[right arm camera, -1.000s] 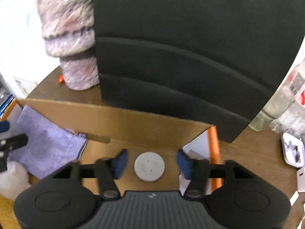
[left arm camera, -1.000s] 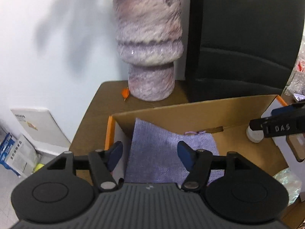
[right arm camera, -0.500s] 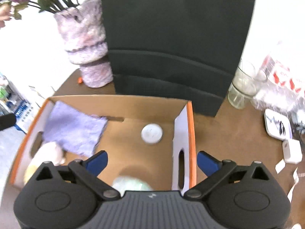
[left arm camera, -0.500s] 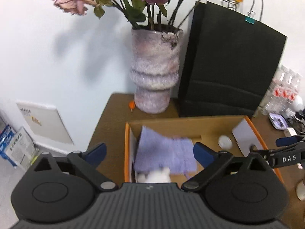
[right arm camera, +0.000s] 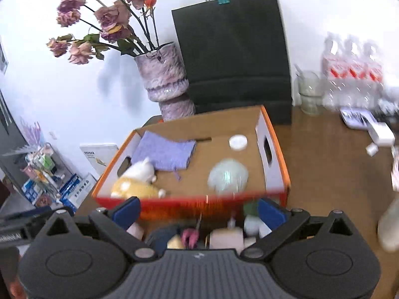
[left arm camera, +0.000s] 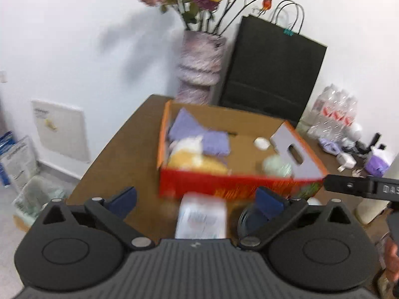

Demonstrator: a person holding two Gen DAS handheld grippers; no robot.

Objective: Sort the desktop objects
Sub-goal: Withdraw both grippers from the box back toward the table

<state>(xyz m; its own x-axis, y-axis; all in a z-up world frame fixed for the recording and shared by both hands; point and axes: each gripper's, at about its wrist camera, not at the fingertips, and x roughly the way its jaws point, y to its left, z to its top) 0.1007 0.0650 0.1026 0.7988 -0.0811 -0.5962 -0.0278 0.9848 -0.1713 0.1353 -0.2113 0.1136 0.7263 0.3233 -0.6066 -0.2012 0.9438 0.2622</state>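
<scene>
An orange cardboard box [left arm camera: 224,183] [right arm camera: 199,203] stands on the brown table. Inside lie a purple cloth [left arm camera: 199,134] [right arm camera: 164,152], a white round lid [left arm camera: 261,143] [right arm camera: 238,142], a pale green bundle [left arm camera: 275,165] [right arm camera: 228,175] and a yellow and white plush [left arm camera: 192,159] [right arm camera: 134,189]. My left gripper [left arm camera: 197,199] hangs open before the box's front wall, above a white packet [left arm camera: 202,216]. My right gripper [right arm camera: 198,209] is open too, over several small items near the front wall, among them a pink thing [right arm camera: 189,235] and a beige pack [right arm camera: 227,239]. Neither gripper holds anything.
A mottled vase [left arm camera: 199,69] [right arm camera: 167,84] of dried roses and a black paper bag [left arm camera: 271,67] [right arm camera: 237,54] stand behind the box. A water bottle pack [right arm camera: 351,74], a glass jar [right arm camera: 309,92] and small clutter [left arm camera: 349,154] sit to the right. The table's left edge drops to floor clutter [left arm camera: 22,162].
Both grippers drew back out of the box and rose, their jaws spreading wide. The cloth and the white lid stay in the box. The whole box is now in view.
</scene>
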